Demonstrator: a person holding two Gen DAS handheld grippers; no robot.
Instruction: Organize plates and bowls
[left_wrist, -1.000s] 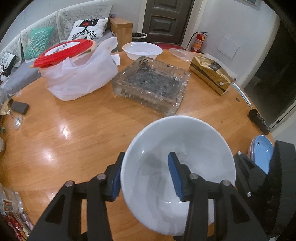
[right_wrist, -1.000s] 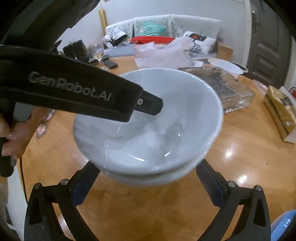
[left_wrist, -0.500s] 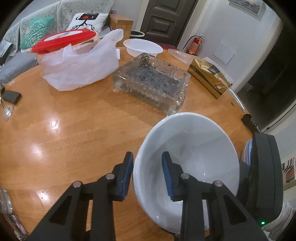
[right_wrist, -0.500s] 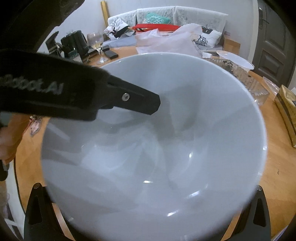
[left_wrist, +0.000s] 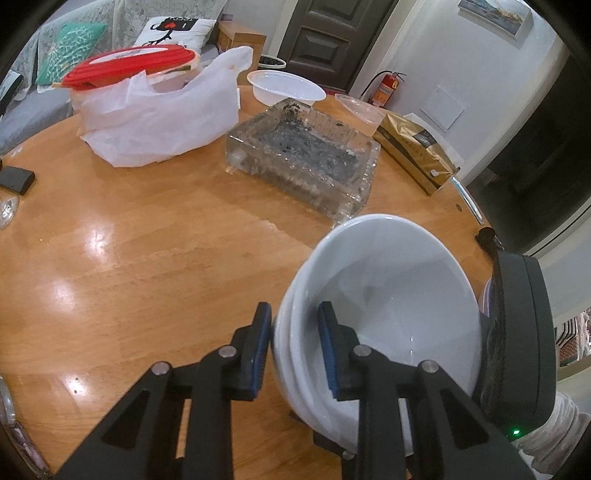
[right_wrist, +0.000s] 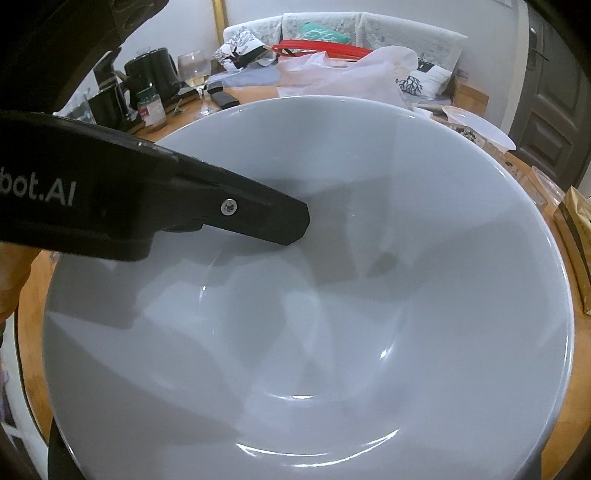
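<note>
left gripper (left_wrist: 293, 343) closing astride stacked white bowls' (left_wrist: 399, 295) rim; glass tray (left_wrist: 303, 155) just beyond; right gripper's state untellable, bowl-hidden

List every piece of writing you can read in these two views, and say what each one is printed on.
"bot.AI": on the black body of the left gripper, cut off at the frame edge.
Gold box: dark label, print too small to read.
Red-lidded tub: white lid label, unreadable.
Jar label: blurred.
</note>
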